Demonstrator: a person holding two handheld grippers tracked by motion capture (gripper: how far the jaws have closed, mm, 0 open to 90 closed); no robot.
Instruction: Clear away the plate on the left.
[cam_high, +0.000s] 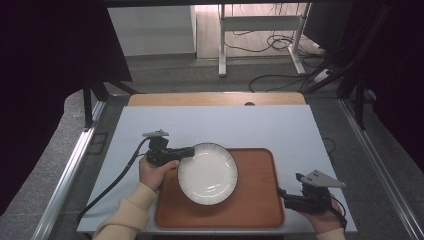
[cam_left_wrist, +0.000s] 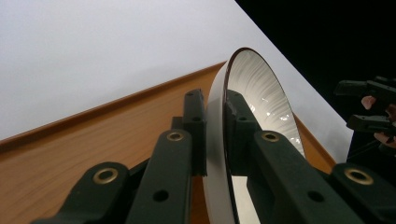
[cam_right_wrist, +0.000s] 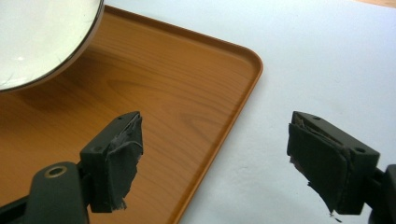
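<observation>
- Item, plate (cam_high: 208, 173): white, dark-rimmed, at centre of the high view, lying over the left half of the wooden tray (cam_high: 255, 200), its left rim projecting past the tray's left edge.
- Item, left gripper (cam_high: 186, 151): left of centre in the high view, clamped on the plate's upper-left rim. In the left gripper view the rim (cam_left_wrist: 215, 154) stands edge-on between the two black jaws, one jaw on each face.
- Item, right gripper (cam_high: 281, 193): lower right of the high view, just off the tray's right edge. In the right gripper view its jaws stand wide apart with nothing between them, one over the tray's corner, the other over the white table cover (cam_right_wrist: 327, 56).
- Step in hand, as judged: plate gripped by the rim, either being set on the tray or about to be lifted from it; the pictures do not settle which.
- Next move calls for: a steady rim grip and a level wrist, as a one-sided hold may let the plate tip or slip; the free gripper is placed to steady the tray.
- Hard to make out: whether the plate rests flat on the tray or is partly raised.
- Cut off: tray's near edge close to the bottom of the high view; both forearms run out of frame there.
</observation>
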